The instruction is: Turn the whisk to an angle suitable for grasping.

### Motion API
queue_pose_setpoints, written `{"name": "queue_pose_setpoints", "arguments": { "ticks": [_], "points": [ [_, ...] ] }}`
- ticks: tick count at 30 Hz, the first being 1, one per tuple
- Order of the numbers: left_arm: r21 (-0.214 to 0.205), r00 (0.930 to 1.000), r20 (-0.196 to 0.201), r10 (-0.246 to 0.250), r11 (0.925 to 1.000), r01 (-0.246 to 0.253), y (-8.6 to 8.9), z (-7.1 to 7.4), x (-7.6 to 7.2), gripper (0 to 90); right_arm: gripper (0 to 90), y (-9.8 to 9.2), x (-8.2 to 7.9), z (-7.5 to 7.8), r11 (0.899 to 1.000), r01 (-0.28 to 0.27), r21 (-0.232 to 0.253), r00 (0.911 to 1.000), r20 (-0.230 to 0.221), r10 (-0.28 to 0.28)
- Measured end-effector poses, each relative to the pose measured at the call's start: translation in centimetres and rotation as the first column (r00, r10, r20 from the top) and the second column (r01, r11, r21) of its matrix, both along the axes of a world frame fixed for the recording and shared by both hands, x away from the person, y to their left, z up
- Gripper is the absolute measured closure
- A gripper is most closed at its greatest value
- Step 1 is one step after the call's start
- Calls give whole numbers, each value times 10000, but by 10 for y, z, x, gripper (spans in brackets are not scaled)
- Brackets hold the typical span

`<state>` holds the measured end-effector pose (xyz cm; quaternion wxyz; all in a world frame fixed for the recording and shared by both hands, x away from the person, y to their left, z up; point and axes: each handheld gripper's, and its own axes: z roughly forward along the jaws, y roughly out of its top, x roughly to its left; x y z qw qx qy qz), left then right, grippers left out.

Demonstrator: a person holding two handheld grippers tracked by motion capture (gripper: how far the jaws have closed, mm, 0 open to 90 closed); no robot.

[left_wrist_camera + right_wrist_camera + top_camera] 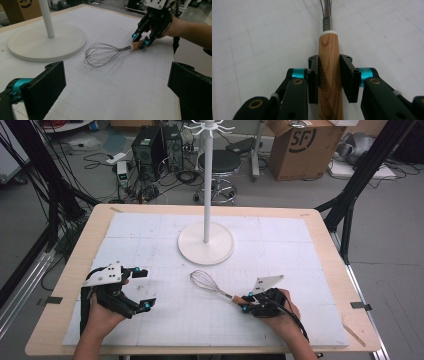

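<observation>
A wire whisk with a wooden handle lies on the white mat, in front of the white stand's round base. My right gripper is shut on the wooden handle, one pad on each side. From the left gripper view, the whisk points its wires at the stand base, with the right gripper on its handle. My left gripper stands open at the mat's front left with nothing between its jaws; its wide-apart pads frame the bottom of that view.
The stand's pole rises from the base at the table's middle, with hooks at the top. The wooden table edge frames the mat. Beyond the table stand a stool, a computer tower and a cardboard box. Black frame legs flank the table.
</observation>
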<state>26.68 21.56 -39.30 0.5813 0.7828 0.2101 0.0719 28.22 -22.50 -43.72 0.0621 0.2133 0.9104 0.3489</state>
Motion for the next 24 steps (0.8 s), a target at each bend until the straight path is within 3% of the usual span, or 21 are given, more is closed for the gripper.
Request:
{"name": "queue_pose_setpoints", "arguments": {
  "ticks": [8,16,19,21,24],
  "points": [
    [20,10000,-36,-11,10000,11,0,-1,1,22,702,52,9,-1,9938,-1108,59,9938,-59,1109],
    [-8,10000,-26,13,10000,-13,1,-1,1,22,700,94,13,-2,9855,-1693,148,9856,7,1693],
    [29,10000,-45,3,10000,-3,2,-2,2,22,669,101,12,-3,9841,-1776,4,9840,116,1776],
    [35,10000,-82,15,10000,-14,1,-3,2,22,571,100,11,-4,9878,-1554,-59,9876,207,1554],
    [60,9999,-123,12,10000,-12,1,-4,2,22,491,94,9,-2,9921,-1236,-205,9919,275,1241]
  ]
}}
